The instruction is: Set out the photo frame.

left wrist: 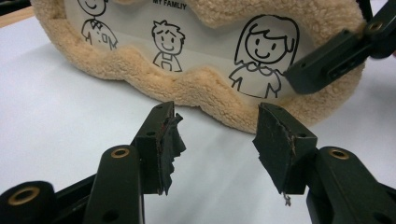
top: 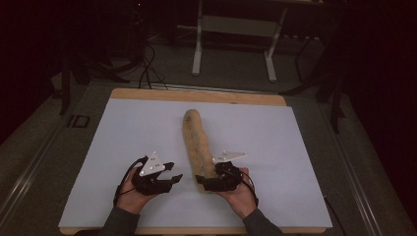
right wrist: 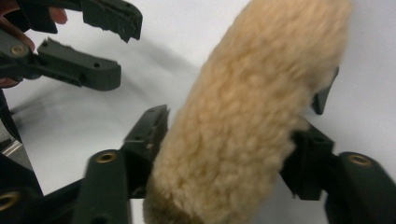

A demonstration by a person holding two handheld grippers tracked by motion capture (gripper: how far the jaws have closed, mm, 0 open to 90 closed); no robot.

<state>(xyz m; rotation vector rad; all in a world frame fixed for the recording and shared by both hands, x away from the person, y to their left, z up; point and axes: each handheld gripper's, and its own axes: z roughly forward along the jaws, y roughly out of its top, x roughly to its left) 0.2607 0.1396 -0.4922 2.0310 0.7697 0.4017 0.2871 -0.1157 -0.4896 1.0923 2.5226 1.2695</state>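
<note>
A long tan fleece frame (top: 195,142) is lying on the white sheet (top: 123,132) covering the counter, running from near the middle toward the near edge. In the left gripper view its fluffy rim (left wrist: 187,84) is surrounding a white panel with drawn cartoon people (left wrist: 261,51).

The right gripper (top: 209,183) is sitting at the frame's near end, and in its own view the jaws are straddling the fleece (right wrist: 243,126), one on each side; whether the pads are pressing on it I cannot tell. The left gripper (top: 172,179) is hovering just beside the frame on its left, jaws released with nothing between them.

Nothing is lying between the two grippers on the sheet. Beyond the far edge, a white stand (top: 236,44) and dark cables (top: 147,69) are resting on the floor, well apart from the work.
</note>
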